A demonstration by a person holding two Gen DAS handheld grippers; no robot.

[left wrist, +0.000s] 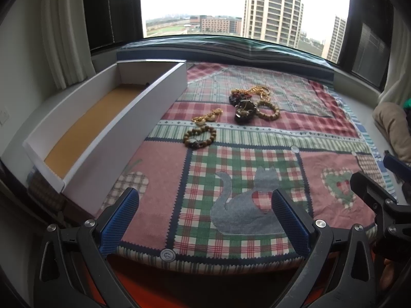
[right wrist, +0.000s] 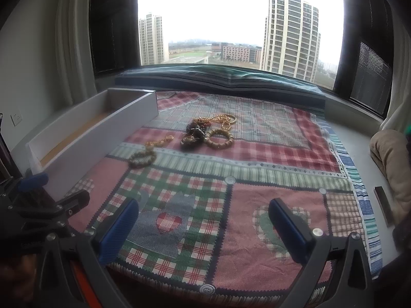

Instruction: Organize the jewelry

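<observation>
Jewelry lies on a plaid patchwork cloth. A brown bead bracelet and a gold chain lie nearest the white open box with a tan floor. Farther back is a tangled pile of gold chains, dark beads and a light bead bracelet. The same pile, brown bracelet and box show in the right wrist view. My left gripper is open and empty over the cloth's near edge. My right gripper is open and empty beside it.
A window ledge with a dark striped cushion runs behind the cloth. Curtains hang at both sides. A beige cushion and a dark flat bar lie right of the cloth. The right gripper's body shows at the left view's right edge.
</observation>
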